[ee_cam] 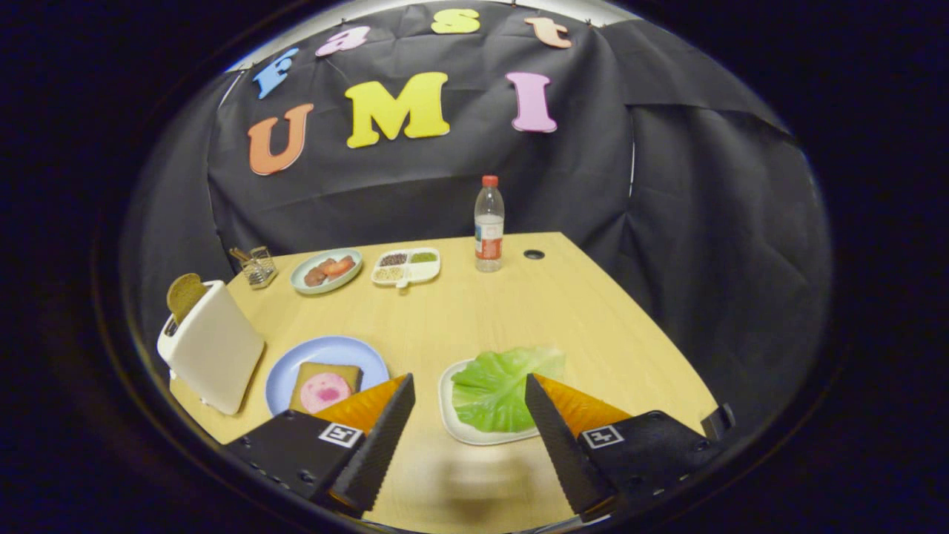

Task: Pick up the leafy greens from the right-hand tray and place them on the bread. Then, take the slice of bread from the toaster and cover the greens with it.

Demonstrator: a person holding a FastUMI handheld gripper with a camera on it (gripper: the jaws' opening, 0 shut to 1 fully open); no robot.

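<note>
A green lettuce leaf (498, 384) lies on a white tray (448, 415) just ahead of my fingers, nearer the right one. To its left a blue plate (326, 352) carries a slice of bread (326, 382) topped with a pink round of meat (325, 391); the left finger covers part of it. Farther left stands a white toaster (211, 345) with a brown slice of bread (185, 294) sticking out of its top. My gripper (468, 386) hangs above the table, open wide, nothing between its fingers.
At the back of the wooden table (474, 311) are a green plate with tomato and meat slices (326, 271), a white divided dish of seeds (406, 267), a plastic bottle with a red cap (488, 224) and a small glass holder (258, 265). A cable hole (533, 254) sits near the bottle.
</note>
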